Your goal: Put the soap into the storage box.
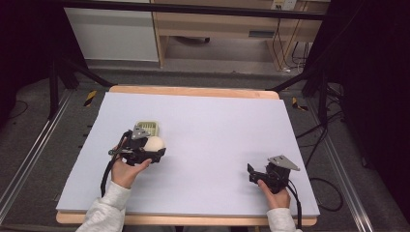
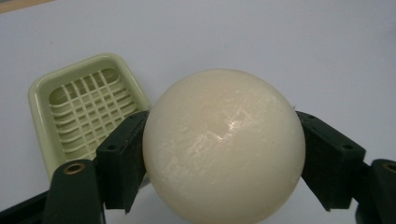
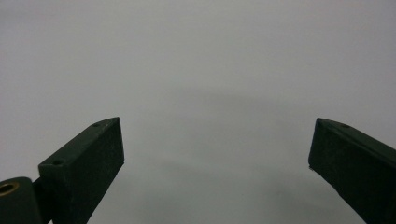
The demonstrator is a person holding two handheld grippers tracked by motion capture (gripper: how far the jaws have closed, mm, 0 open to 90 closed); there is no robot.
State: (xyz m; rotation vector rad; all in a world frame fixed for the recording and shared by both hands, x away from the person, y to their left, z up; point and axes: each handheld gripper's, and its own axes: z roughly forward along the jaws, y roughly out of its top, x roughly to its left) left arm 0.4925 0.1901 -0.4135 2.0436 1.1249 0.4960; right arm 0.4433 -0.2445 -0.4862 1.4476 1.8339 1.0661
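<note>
- Pale lilac sheeting covers the table (image 1: 208, 130), with a wooden edge showing at the far and near sides and dark floor with cables around it.
- On the left half of it, a cream-white ball (image 2: 224, 144) sits clamped between the jaws of the left gripper (image 1: 153, 147), one black pad pressed to each side.
- Just behind the ball lies a light green slotted tray (image 2: 81, 112), its grid bottom bare; the ball is close beside its near corner, whether touching I cannot tell.
- Well apart, toward the near right corner, the right gripper (image 1: 252, 174) is held in a hand (image 1: 271, 189), its jaws spread wide over bare sheeting with nothing between them.
</note>
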